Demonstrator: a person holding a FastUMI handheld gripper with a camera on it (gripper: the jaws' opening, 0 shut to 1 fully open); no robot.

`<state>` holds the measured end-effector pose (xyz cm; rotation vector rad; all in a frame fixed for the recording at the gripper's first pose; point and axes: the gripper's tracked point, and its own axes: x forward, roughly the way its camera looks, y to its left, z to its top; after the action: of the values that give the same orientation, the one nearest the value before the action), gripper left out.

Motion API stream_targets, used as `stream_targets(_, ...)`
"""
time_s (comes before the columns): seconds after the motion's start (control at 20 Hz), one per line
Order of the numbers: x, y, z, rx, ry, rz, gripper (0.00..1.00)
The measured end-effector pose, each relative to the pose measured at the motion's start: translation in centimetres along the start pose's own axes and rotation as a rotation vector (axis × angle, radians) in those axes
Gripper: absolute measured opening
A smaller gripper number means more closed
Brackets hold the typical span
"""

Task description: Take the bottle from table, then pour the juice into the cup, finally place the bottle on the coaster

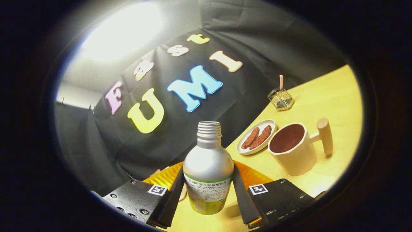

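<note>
Gripper (208, 190) clamped on the bottle (208, 170), 1 finger pressed against each side of the labelled lower body. Bottle upright between the 2 fingers, silver above, green and white label below, threaded neck uncapped and open at 12 o'clock. Base of the bottle apparently just above the wooden table (322, 96), a soft shadow beneath it toward 4 o'clock; contact with the surface hard to judge.

Directly behind the bottle, an orange ribbed coaster (254, 175) lying flat on the table, showing on both sides of the bottle body. At 2 o'clock from the bottle, nearby, a cream cup (294, 151) with a wooden peg handle pointing away toward 3 o'clock, its inside dark reddish-brown. Just beside the cup at its 10 o'clock, almost touching its rim, a small oval white dish (256, 141) carrying 2 brown slices side by side. Farther off at 1 o'clock, well apart from the dish, a small wire basket (280, 99) with 1 pale stick standing up in it.

Table surface light yellow wood, smooth, glossy under warm light, tilted steeply across the view. Beyond the table's far edge, black creased cloth wall (257, 38) from 9 to 1 o'clock. Above the cloth at 10 o'clock, pale wall and a bright glare of light.
</note>
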<state>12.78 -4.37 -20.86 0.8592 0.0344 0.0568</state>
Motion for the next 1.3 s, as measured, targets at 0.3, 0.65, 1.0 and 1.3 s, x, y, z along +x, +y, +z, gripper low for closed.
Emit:
stream_targets(0.3,1.4,-1.1,0.5,0.294,-0.011,-0.003,0.77)
stream_targets(0.65,2.0,-1.2,0.8,0.536,-0.032,0.004,0.77)
stream_targets(1.0,2.1,-0.5,1.1,0.713,-0.044,0.026,0.77)
stream_targets(1.3,2.1,-0.1,1.8,0.825,-0.069,0.046,0.77)
